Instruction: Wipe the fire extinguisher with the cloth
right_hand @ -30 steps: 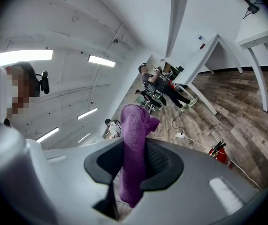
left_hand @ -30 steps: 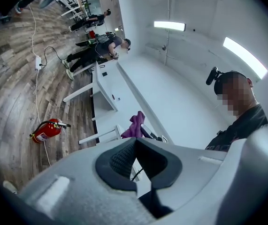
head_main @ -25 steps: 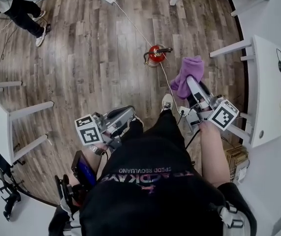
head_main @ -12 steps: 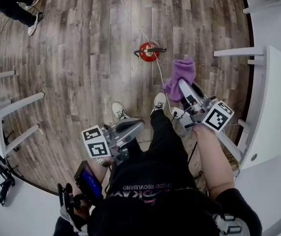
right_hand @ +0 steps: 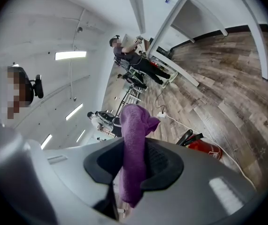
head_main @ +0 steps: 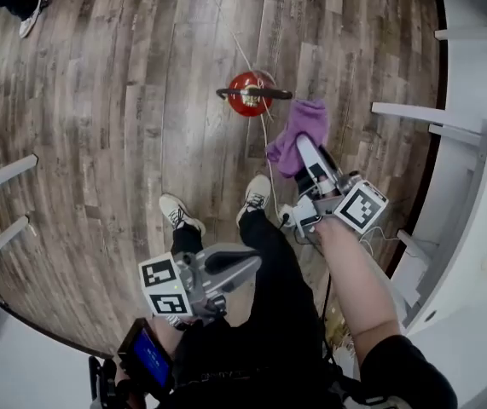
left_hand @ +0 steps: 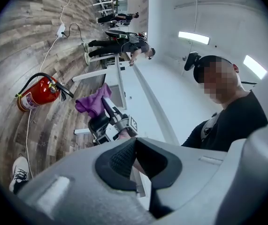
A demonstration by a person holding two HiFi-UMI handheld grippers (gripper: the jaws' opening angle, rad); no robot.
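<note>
The fire extinguisher (head_main: 248, 93) stands upright on the wood-plank floor (head_main: 115, 100) with its long axis vertical. From the head view only its round red top shows, and the black handle and hose lie across it from left to right. A thin white cable (head_main: 263, 139) runs past its base. The right gripper (head_main: 304, 147) is clamped on a soft purple terry cloth (head_main: 295, 130), which bunches beyond the jaws, near the extinguisher but apart from it. The left gripper (head_main: 245, 261), smooth grey with ribbed black pads, has its jaws pressed together on nothing.
</note>
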